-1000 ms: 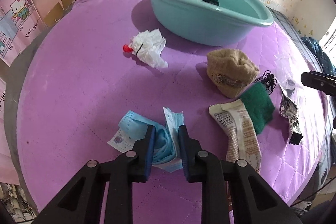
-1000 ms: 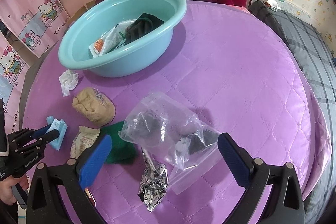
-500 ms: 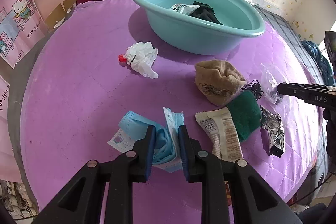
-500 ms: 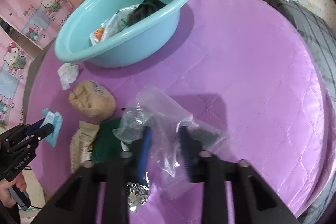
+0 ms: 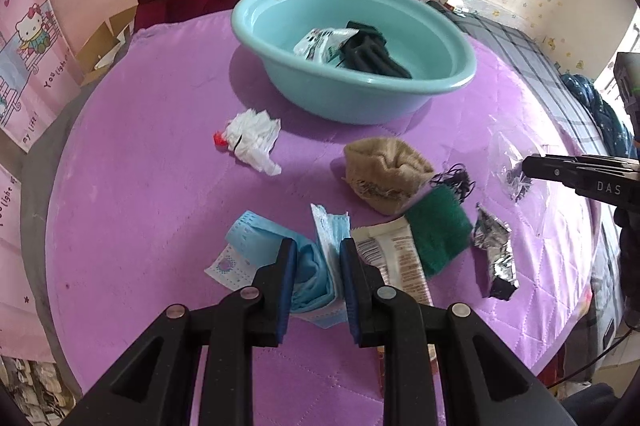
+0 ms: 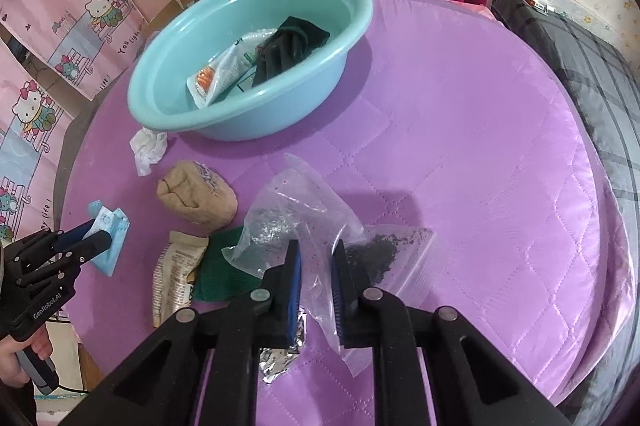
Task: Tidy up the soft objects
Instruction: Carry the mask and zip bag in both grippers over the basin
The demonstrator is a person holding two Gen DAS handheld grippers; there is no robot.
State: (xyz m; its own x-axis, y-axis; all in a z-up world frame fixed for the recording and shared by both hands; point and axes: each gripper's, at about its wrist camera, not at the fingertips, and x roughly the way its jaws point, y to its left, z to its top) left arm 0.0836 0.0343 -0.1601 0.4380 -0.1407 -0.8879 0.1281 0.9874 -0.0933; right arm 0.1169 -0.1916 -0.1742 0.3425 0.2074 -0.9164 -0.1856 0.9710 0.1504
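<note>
- Nearer than the basin (image 5: pixel 400 98), the left gripper (image 5: pixel 318 258) is gripping the blue mask (image 5: pixel 308 270)
- Beside it, the right gripper (image 6: pixel 316 266) is closing on the clear bag (image 6: pixel 304 210)

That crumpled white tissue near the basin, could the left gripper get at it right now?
Probably not yet: the left gripper is shut on the blue face mask. The path to the white tissue looks clear across the purple cover.

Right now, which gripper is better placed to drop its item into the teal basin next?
Left, probably. The left gripper already clamps the blue face mask, facing the basin; the right gripper is closing on the clear plastic bag.
</note>
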